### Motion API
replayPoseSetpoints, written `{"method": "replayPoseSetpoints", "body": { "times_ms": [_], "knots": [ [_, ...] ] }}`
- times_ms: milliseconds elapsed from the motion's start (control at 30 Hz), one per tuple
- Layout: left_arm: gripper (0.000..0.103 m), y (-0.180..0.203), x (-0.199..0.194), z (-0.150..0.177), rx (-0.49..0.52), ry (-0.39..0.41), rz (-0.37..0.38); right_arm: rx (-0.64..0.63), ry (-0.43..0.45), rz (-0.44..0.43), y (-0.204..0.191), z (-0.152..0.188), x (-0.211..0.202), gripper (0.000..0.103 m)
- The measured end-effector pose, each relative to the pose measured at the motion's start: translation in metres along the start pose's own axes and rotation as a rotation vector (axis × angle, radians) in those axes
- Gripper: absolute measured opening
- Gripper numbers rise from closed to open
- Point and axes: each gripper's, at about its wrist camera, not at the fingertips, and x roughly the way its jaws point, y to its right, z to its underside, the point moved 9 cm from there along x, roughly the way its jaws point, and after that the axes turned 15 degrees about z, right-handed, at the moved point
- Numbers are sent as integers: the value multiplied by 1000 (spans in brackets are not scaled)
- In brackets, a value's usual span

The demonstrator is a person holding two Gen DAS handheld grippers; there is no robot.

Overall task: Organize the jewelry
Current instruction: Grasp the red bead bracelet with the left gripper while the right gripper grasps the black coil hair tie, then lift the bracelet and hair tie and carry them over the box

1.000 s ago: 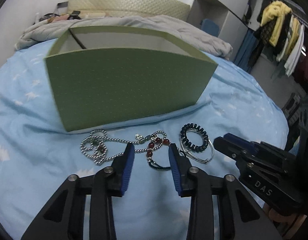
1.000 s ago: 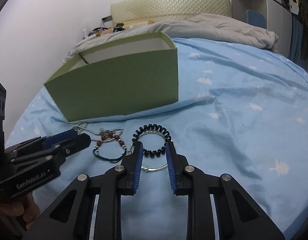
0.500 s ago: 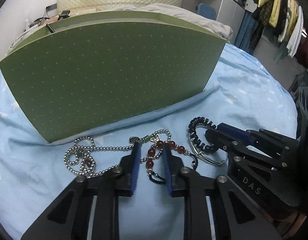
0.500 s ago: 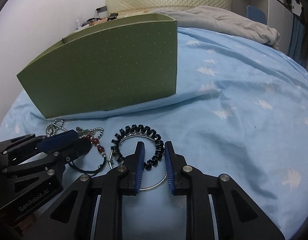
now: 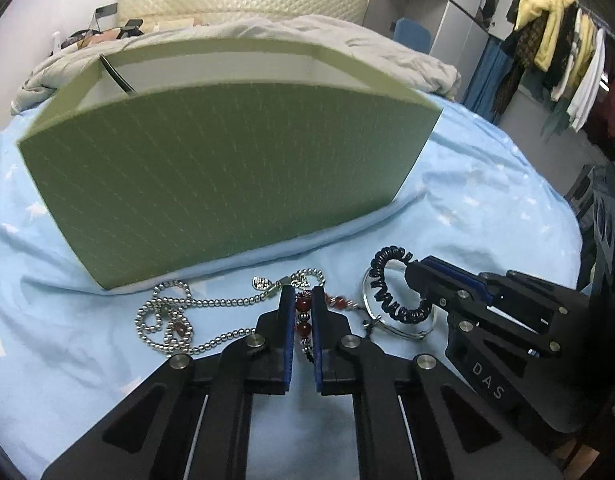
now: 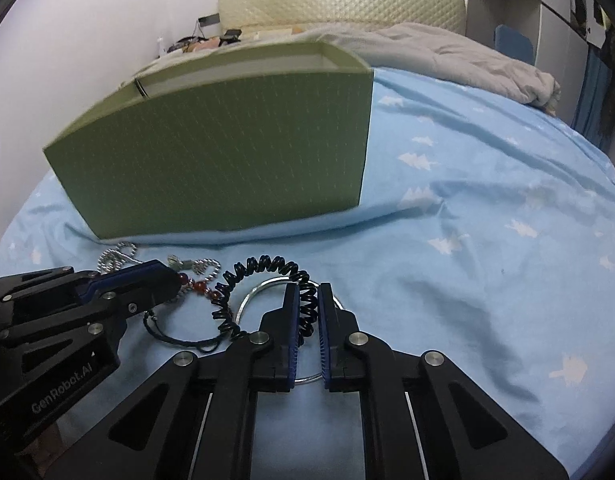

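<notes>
Jewelry lies in a row on the blue sheet (image 5: pixel 87 340) just in front of the green box (image 5: pixel 211 184), presumably set out there so each piece needs only a short lift into it.

From the left wrist view, the left gripper (image 5: pixel 303 300) has just been closing, and its blue pads now pinch the red bead bracelet (image 5: pixel 303 308), a few beads showing in the narrow gap between them. The grip falls on the beaded stretch, probably because the beads give the pads more to bite on than the thin dark cord behind. The beaded part runs across the frame, roughly parallel to the box's near wall. The silver ball chain (image 5: pixel 175 320) lies loose to the left, bunched at its far end, its long run also crosswise. The box stands upright with its open top facing up and a divider visible inside at the left.

From the right wrist view, the right gripper (image 6: pixel 307 304) has likewise just been closing and now clamps the near side of the black coil hair tie (image 6: pixel 263 272), which lies as a flat loop on the sheet. A silver bangle (image 6: pixel 251 300) lies flat under and around it, passing beneath the pads; whether it is also caught cannot be told. The left gripper (image 6: pixel 175 276) sits just beside, to the left, on the beads.
</notes>
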Motion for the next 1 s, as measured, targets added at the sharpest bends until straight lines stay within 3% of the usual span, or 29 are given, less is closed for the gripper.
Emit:
{"method": "replayPoseSetpoints", "body": {
  "times_ms": [533,1000],
  "knots": [
    [6,19,-77,-12,-13,79,-15,45,94,-3,5,-10,-78,6],
    [6,23,-152,7,-11,161,-74,52,166,-13,-3,-1,-143,6]
  ]
}}
